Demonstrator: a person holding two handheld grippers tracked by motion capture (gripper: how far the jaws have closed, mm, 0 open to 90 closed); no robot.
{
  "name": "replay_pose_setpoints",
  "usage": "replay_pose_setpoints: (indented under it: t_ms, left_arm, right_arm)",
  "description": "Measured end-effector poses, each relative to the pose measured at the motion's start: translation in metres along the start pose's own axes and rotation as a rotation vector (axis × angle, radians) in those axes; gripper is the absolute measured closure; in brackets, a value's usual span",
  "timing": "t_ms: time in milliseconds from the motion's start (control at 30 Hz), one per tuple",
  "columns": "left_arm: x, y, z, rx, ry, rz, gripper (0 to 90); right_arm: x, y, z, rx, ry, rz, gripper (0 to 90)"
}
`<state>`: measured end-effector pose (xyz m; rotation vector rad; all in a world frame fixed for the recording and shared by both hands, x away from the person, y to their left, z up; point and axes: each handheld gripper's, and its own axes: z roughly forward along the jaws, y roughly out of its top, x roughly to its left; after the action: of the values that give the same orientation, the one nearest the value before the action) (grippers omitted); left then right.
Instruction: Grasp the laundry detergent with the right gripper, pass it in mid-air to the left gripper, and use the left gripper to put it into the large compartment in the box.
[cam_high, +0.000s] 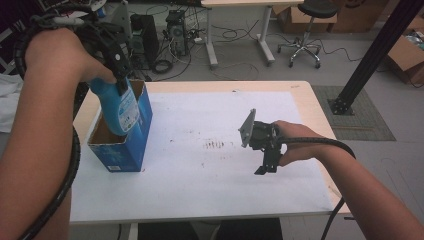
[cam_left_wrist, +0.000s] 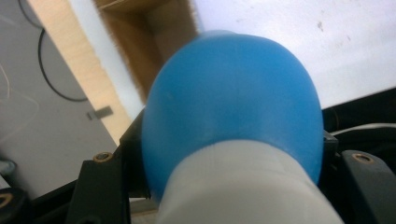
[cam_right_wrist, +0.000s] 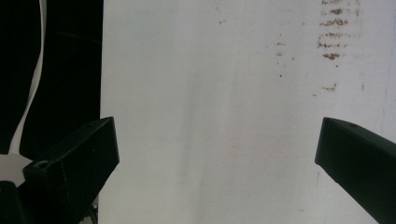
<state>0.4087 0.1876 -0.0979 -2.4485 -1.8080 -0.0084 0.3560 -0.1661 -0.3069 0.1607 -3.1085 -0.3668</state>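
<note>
**Blue bottle at the mouth of the carton**

My left gripper (cam_high: 121, 82) is clamped on the neck end of the blue bottle (cam_high: 119, 107), its jaws pinching either side just below the pale cap (cam_left_wrist: 243, 186). In the high view the bottle hangs tilted, its base inside the open top of the blue carton (cam_high: 131, 137) at the left side of the white table (cam_high: 210, 175); the upper half stands clear above the rim. Whether the bottle is going in or coming out I cannot tell.

My right gripper (cam_high: 263, 169) hovers over bare table well to the right, jaws spread wide with nothing between them, as the right gripper view shows.

To do this step cleanly, I judge the main thing is to keep the bottle's axis in line with the carton's walls. Tilted as it is, its shoulder could catch the cardboard edge and drag or tip the light carton. I would straighten the wrist first, then move along the carton's long axis slowly. The free right gripper could steady the carton's near wall if it starts to shift.
</note>
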Motion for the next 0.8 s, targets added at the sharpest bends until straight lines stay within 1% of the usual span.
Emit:
replay_pose_setpoints:
  t_ms: [33, 67, 100, 167, 200, 300, 367, 500, 533, 700, 733, 767, 800]
  left_arm:
    - [0.0, 0.0, 0.0, 0.0, 0.0, 0.0, 38.3]
    - [0.005, 0.0, 0.0, 0.001, -0.002, -0.032, 38.3]
    - [0.005, 0.0, 0.0, 0.001, -0.002, -0.032, 38.3]
    - [0.013, 0.0, 0.0, 0.005, -0.003, -0.07, 38.3]
    - [0.013, 0.0, 0.0, 0.005, -0.003, -0.07, 38.2]
    - [0.022, 0.001, 0.002, 0.002, -0.007, -0.106, 38.3]
    - [0.029, 0.002, 0.005, 0.001, -0.004, -0.125, 38.3]
    - [0.034, 0.004, 0.011, 0.007, 0.0, -0.139, 38.2]
    - [0.037, 0.005, 0.015, 0.008, -0.001, -0.146, 38.3]
    - [0.041, 0.008, 0.023, 0.011, -0.002, -0.149, 38.2]
    - [0.043, 0.009, 0.03, 0.008, 0.0, -0.144, 38.2]
    - [0.043, 0.009, 0.03, 0.008, 0.0, -0.144, 38.2]
    - [0.043, 0.01, 0.033, 0.009, -0.002, -0.146, 38.2]
  right_arm:
    - [0.0, 0.0, 0.0, 0.0, 0.0, 0.0, 0.0]
    - [0.0, 0.0, -0.001, -0.001, 0.004, -0.003, 0.0]
    - [0.0, 0.0, -0.001, -0.001, 0.004, -0.003, 0.0]
    - [0.001, -0.001, -0.001, 0.008, 0.009, -0.005, 0.0]
    - [0.001, -0.001, -0.001, 0.008, 0.009, -0.005, 0.0]
    - [0.001, -0.002, 0.0, 0.019, 0.012, -0.004, 0.0]
    - [0.002, -0.002, -0.001, 0.032, 0.01, -0.008, 0.0]
    - [0.002, -0.003, -0.002, 0.034, 0.011, -0.005, 0.0]
    - [0.002, -0.003, -0.002, 0.036, 0.009, -0.002, 0.0]
    - [0.002, -0.004, 0.0, 0.035, 0.013, 0.002, 0.0]
    - [0.002, -0.004, 0.001, 0.034, 0.013, 0.002, 0.0]
    - [0.002, -0.004, 0.001, 0.034, 0.013, 0.002, 0.0]
    - [0.002, -0.004, 0.002, 0.033, 0.014, 0.004, 0.0]
